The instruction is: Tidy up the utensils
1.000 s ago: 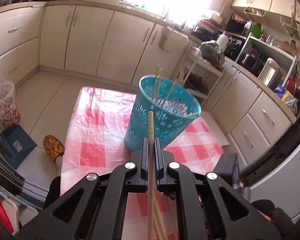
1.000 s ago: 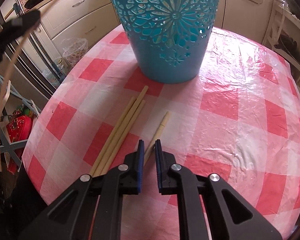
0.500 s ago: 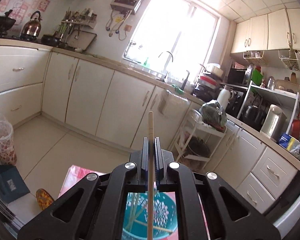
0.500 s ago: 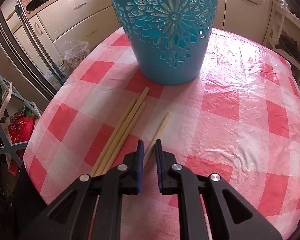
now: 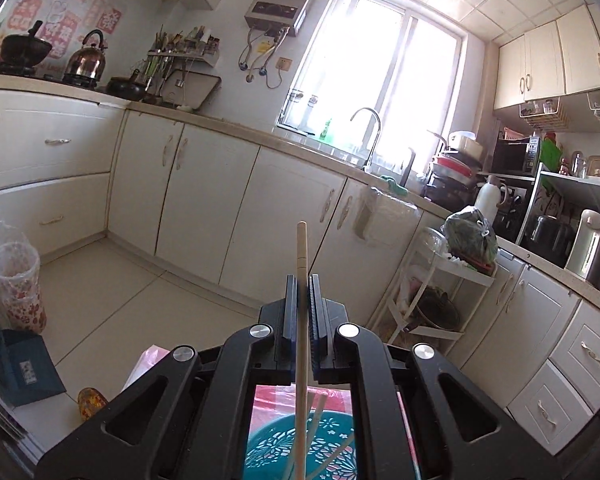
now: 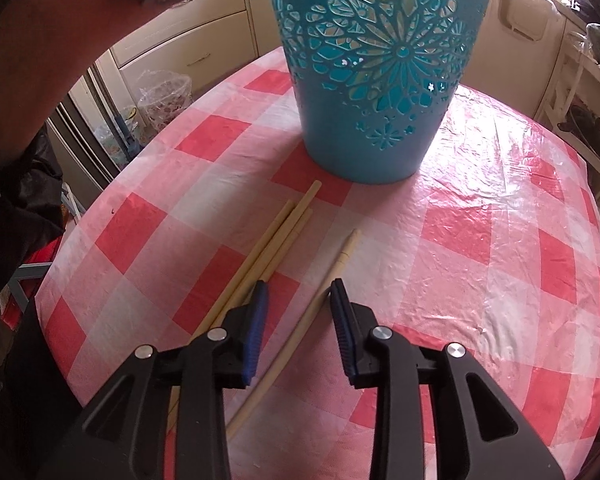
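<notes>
Kitchen worktop [image 6: 480, 240]: left gripper [image 5: 301, 292] clamping chopstick [image 5: 301, 320] upright over blue basket [image 6: 380, 80] (for dropping in), right gripper [image 6: 298, 292] open astride loose chopstick [image 6: 320, 300] near front edge.

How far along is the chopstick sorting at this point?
Done: a few chopsticks stand in the teal lattice basket. In hand: left gripper holds one wooden chopstick above it. Left: four loose chopsticks on the checked tablecloth; open right gripper straddles one.

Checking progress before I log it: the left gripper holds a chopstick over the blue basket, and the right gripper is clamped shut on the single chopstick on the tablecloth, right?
Not quite. The right wrist view shows the right gripper open, jaws straddling the single chopstick without gripping it. The rest holds.
</notes>
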Motion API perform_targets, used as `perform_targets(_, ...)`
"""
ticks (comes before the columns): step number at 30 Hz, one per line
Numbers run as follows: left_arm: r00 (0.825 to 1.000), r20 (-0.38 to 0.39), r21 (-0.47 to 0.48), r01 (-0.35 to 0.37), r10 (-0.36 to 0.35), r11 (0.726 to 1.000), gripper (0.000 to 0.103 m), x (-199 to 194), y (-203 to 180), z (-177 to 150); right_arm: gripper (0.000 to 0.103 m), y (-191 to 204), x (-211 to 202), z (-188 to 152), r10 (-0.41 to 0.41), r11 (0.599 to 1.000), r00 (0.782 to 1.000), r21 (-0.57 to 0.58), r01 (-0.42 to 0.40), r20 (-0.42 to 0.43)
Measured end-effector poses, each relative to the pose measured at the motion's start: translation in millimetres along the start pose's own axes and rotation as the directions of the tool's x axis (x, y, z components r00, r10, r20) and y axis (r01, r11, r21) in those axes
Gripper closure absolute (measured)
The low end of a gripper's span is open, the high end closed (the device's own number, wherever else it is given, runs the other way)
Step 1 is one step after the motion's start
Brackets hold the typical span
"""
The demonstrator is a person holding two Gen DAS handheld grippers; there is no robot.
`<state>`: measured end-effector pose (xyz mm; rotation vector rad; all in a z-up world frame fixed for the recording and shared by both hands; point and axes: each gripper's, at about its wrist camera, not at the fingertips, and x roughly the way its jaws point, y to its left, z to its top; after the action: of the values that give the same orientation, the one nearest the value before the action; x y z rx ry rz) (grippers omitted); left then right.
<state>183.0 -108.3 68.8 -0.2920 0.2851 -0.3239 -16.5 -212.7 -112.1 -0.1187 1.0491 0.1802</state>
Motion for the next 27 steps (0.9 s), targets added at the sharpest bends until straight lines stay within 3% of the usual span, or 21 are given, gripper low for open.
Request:
perform_targets(8, 0.997, -0.08, 0.076, 0.001, 0.005, 0.997, 0.098, 7, -3, -6, 0.068, 3, 1, 0, 0.004, 1.0, 1.0, -0.003, -0.004, 0.004)
perform_targets(13, 0.981, -0.19, 0.141, 0.001, 0.027, 0.99, 0.094, 11, -3, -18, 0.068, -2, -1, -1, 0.029, 0.999, 1.0, 0.02, -0.029, 0.002)
perform_targets(15, 0.979, -0.197, 0.15, -0.023, 0.052, 0.988, 0.087, 3, 4, -21, 0.068, -8, -3, -2, 0.06, 0.997, 0.998, 0.052, -0.06, -0.001)
perform_targets(17, 0.979, -0.187, 0.127, -0.051, 0.074, 0.991, 0.064, -12, 17, -22, 0.068, -20, -5, -4, 0.117, 0.985, 0.993, 0.125, -0.116, 0.001)
perform_targets(20, 0.98, -0.152, 0.082, -0.118, 0.13, 0.99, 0.046, -40, 45, -28, 0.069, -36, -6, -7, 0.164, 0.962, 0.986, 0.22, -0.163, 0.012)
perform_targets(24, 0.958, -0.217, 0.021, -0.19, 0.19, 0.982, 0.043, -60, 93, -59, 0.072, -30, -7, -7, 0.094, 0.97, 0.995, 0.224, -0.098, 0.028)
perform_targets(27, 0.921, -0.326, -0.012, -0.232, 0.216, 0.973, 0.043, -57, 123, -94, 0.072, -21, -5, -5, 0.02, 0.974, 0.999, 0.226, -0.029, 0.044)
